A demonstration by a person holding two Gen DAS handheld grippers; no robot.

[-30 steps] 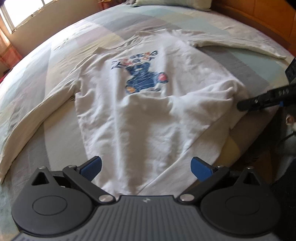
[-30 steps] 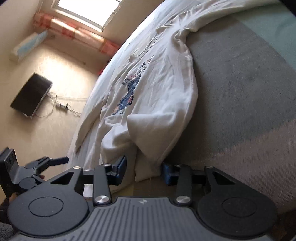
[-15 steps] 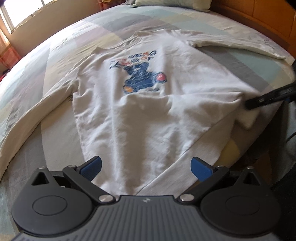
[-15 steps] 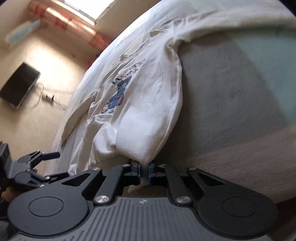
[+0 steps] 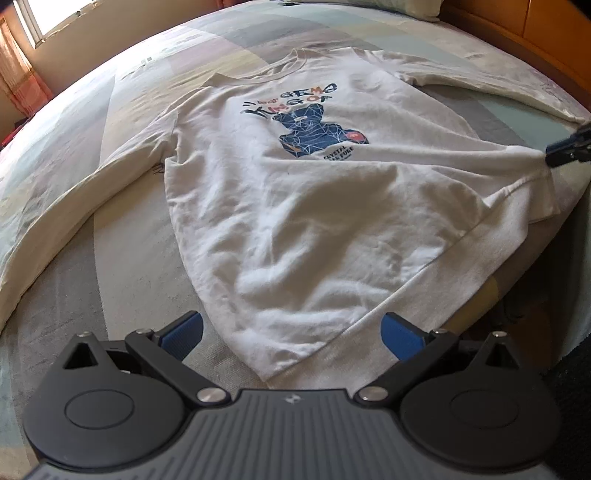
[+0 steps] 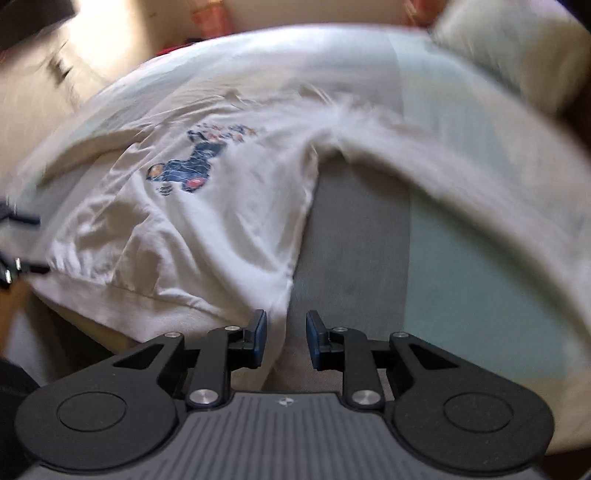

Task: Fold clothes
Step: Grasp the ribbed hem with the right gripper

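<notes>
A white long-sleeved sweatshirt (image 5: pixel 314 192) with a blue bear print (image 5: pixel 314 131) lies face up on the bed, sleeves spread to both sides. My left gripper (image 5: pixel 291 330) is open, just above the hem's near left corner. My right gripper (image 6: pixel 282 338) is open, with the hem's right corner (image 6: pixel 273 306) lying loose between its pads. It also shows at the right edge of the left wrist view (image 5: pixel 569 149), touching the shirt's side. The right wrist view is blurred by motion.
The bed (image 5: pixel 122 236) has a pastel patchwork cover. A pillow (image 6: pixel 517 55) lies at the head. A wooden headboard (image 5: pixel 535 26) runs behind it. The bed's edge drops to the floor (image 5: pixel 554 295) at the right.
My right gripper shut on the hem's right corner, pulled it out flat to the right, then opened. The shirt's bunched right side is now smooth. My left gripper stayed open.
</notes>
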